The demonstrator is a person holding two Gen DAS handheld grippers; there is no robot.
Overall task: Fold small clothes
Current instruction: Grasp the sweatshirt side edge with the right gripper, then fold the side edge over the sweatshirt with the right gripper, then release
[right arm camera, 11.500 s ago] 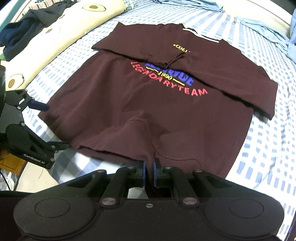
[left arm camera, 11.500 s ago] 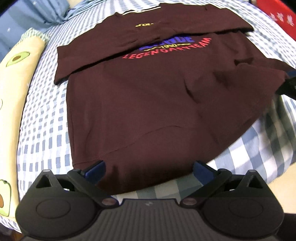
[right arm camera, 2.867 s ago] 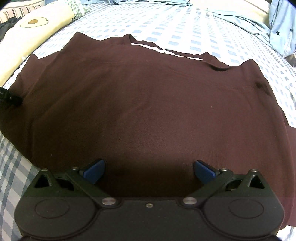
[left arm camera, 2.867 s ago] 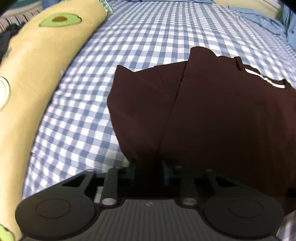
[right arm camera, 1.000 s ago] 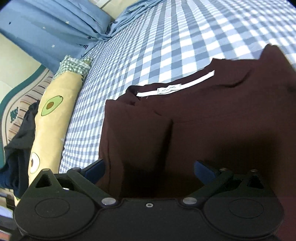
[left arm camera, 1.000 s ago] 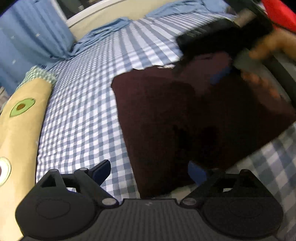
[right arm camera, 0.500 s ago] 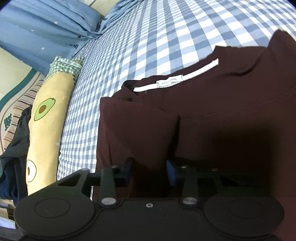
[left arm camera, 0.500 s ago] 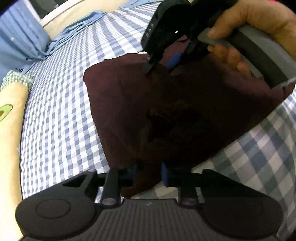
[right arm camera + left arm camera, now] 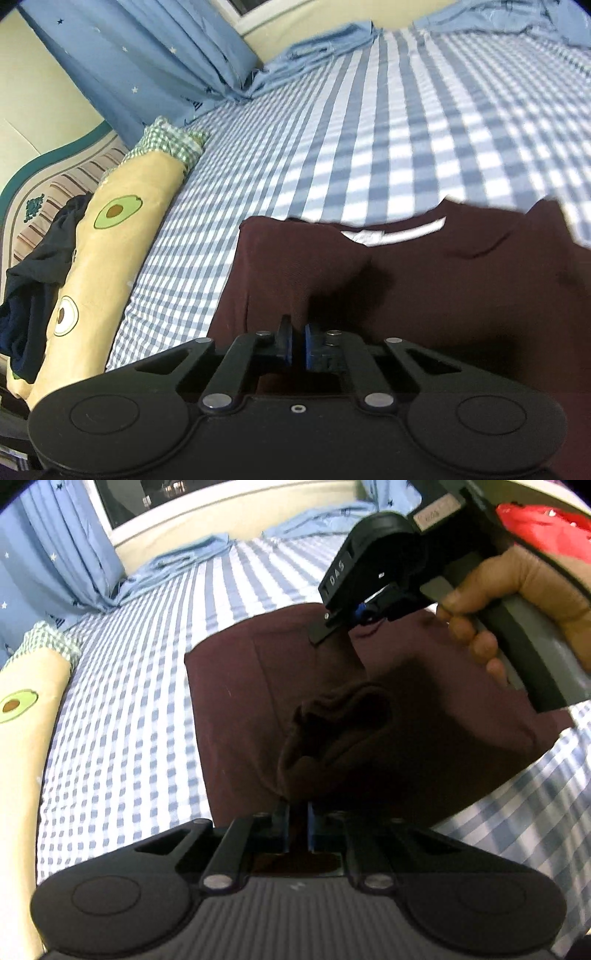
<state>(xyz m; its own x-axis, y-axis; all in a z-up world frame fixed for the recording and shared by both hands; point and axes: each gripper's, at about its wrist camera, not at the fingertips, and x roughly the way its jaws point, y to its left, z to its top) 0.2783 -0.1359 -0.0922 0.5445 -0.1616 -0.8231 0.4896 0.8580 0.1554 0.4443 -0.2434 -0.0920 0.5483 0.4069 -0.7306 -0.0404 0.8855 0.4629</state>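
A bunched edge of the maroon shirt (image 9: 236,701) is pinched by the left gripper (image 9: 297,825), its jaws closing. Shirt fabric is clamped in the right gripper (image 9: 297,345), while open checked bed sheet (image 9: 369,140) is left toward the avocado pillow (image 9: 110,243)

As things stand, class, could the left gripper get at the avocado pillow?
Probably not yet. The left gripper is closing on a fold of the maroon shirt, so it must let go first. Bare checked sheet lies between it and the avocado pillow.

Dim, motion-blurred frames with fisheye-bent edges
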